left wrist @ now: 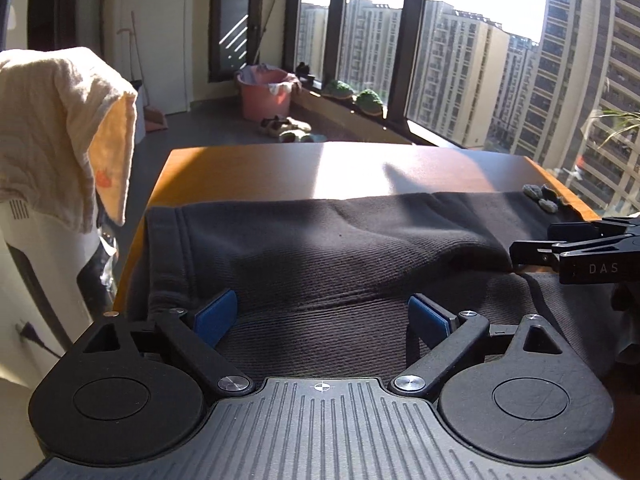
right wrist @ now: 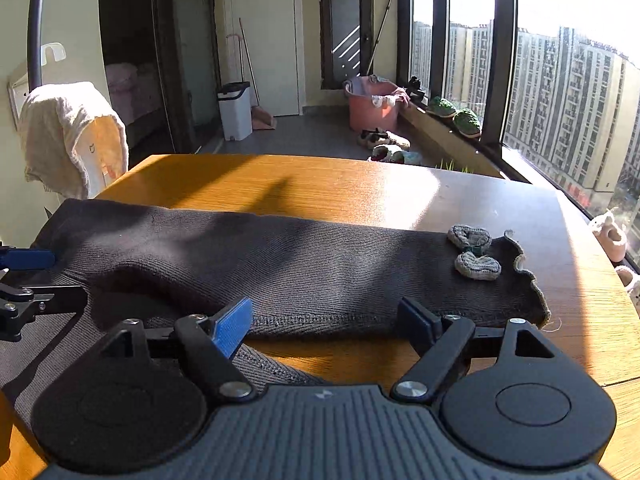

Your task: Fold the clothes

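1. Left gripper [left wrist: 322,316] has its jaws spread wide, nothing pinched; the dark knit garment [left wrist: 320,256] lies right under and ahead of its blue pads [left wrist: 216,316].
2. Right gripper [right wrist: 326,322] is wide too, empty, hovering at the garment's near hem, bare table [right wrist: 320,188] showing between the fingers.
3. Ahead-right of it there's a grey knitted bow [right wrist: 474,252] on the ruffled end.
4. Off to the left, a cream towel [right wrist: 68,140] draped over something.
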A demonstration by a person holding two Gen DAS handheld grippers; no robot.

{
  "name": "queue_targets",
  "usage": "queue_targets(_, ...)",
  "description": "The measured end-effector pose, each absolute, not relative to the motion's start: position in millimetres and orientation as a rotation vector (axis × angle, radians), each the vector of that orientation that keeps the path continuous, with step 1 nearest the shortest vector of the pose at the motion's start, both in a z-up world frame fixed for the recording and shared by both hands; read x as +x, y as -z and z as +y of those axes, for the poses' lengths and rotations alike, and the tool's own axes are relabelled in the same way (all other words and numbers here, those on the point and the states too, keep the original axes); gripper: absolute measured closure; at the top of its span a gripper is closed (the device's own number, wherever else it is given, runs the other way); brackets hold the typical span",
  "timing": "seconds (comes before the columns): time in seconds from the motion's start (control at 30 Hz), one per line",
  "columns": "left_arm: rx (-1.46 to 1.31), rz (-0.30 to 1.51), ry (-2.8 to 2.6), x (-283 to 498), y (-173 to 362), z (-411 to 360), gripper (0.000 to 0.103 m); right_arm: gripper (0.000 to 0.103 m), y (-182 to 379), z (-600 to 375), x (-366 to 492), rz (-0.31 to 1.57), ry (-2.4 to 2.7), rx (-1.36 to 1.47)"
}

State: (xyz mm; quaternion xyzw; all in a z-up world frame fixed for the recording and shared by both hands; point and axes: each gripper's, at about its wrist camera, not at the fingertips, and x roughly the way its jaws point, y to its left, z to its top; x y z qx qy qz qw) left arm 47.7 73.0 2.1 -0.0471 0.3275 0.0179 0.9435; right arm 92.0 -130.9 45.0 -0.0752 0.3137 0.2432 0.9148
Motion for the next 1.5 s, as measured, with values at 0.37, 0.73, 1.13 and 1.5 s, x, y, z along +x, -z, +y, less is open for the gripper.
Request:
queue_targets(0.37, -0.077, 0.681, -0.073, 38, -10, 67, 0.0, 0.0, -51, -137, 80, 0.617, -0.492, -0.232)
queue_targets(0.73, -0.103, 0.69, -0.068, 72, 0, 40, 0.0, 0.0, -39, -174, 135, 0.735, -0.408, -0.152)
queue_targets(1.13, -0.059, 0.668, -0.264, 86, 5, 0, 0.0, 0.0, -33, -157, 125, 0.675, -0.438, -0.168)
queue_targets(1.5, -0.095, 0.678, -0.333, 83, 2, -11, 0.0, 0.0, -32, -160, 128, 0.681, -0.456, -0.152)
